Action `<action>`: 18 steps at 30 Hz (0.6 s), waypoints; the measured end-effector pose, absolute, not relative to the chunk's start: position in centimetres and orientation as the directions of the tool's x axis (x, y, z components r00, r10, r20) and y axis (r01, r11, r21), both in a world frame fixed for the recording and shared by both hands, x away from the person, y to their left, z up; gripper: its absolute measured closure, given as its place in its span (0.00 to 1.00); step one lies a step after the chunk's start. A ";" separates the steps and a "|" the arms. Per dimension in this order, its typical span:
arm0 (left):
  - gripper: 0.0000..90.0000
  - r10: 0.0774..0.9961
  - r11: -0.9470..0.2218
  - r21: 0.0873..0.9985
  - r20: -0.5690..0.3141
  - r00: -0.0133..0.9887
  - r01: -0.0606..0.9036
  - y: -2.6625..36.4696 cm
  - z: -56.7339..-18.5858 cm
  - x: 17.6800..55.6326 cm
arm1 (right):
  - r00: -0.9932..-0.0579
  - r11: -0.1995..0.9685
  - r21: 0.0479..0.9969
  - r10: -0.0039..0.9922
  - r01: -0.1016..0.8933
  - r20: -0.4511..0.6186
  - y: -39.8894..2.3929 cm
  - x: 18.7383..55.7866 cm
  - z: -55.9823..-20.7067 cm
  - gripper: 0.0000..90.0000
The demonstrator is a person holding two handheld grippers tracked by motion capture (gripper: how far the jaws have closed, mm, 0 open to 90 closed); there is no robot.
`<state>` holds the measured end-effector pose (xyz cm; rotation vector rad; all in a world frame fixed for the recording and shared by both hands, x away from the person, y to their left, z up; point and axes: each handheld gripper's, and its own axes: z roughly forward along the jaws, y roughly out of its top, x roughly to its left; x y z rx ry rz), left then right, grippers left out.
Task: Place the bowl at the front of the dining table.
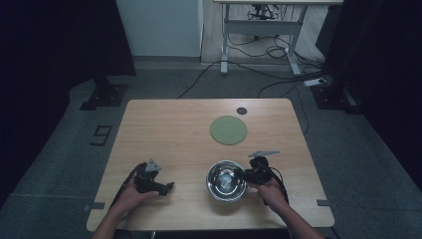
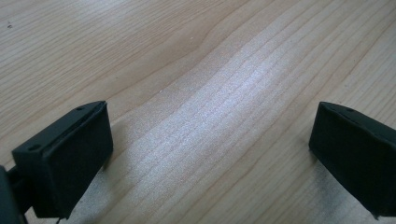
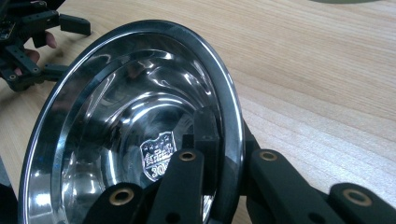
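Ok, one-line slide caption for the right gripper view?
Right gripper clamped on the rim of a shiny steel bowl above the wooden table, one jaw inside, one outside.

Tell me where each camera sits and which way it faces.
High view: above the person's side, looking forward and down on the table; forearms, left gripper, right gripper.
Left gripper view: on the left gripper, facing bare tabletop between open jaws.
Right gripper view: on the right gripper, jaws clamping the steel bowl rim.
Shared: high and right gripper views show the bowl.
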<state>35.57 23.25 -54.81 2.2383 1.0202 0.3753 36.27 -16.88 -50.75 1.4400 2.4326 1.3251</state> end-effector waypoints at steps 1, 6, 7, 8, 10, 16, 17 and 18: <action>0.00 0.754 -0.492 0.658 -0.006 0.657 0.570 23.3 -54.8 35.6 | -0.574 0.214 0.670 0.727 0.710 0.376 -16.9 36.3 -50.8 0.96; 0.00 0.753 -0.492 0.658 -0.006 0.658 0.570 23.3 -54.8 35.6 | -0.566 0.201 0.673 0.732 0.712 0.380 -17.1 36.4 -50.7 0.96; 0.00 0.753 -0.492 0.658 -0.006 0.658 0.570 23.3 -54.8 35.6 | -0.565 0.199 0.674 0.733 0.712 0.380 -17.2 36.4 -50.7 0.96; 0.00 0.753 -0.492 0.658 -0.006 0.658 0.570 23.3 -54.8 35.6 | -0.563 0.196 0.675 0.733 0.712 0.381 -17.3 36.4 -50.6 0.96; 0.00 0.753 -0.492 0.658 -0.006 0.658 0.570 23.3 -54.8 35.6 | -0.559 0.189 0.676 0.735 0.712 0.383 -17.3 36.4 -50.6 0.96; 0.00 0.753 -0.492 0.658 -0.006 0.657 0.570 23.3 -54.8 35.6 | -0.557 0.185 0.678 0.738 0.711 0.382 -17.4 36.5 -50.6 0.96; 0.00 0.753 -0.492 0.658 -0.006 0.658 0.570 23.3 -54.8 35.6 | -0.554 0.180 0.680 0.739 0.711 0.383 -17.5 36.5 -50.5 0.96; 0.00 0.753 -0.492 0.658 -0.006 0.658 0.570 23.3 -54.8 35.6 | -0.554 0.180 0.680 0.739 0.711 0.383 -17.5 36.5 -50.5 0.96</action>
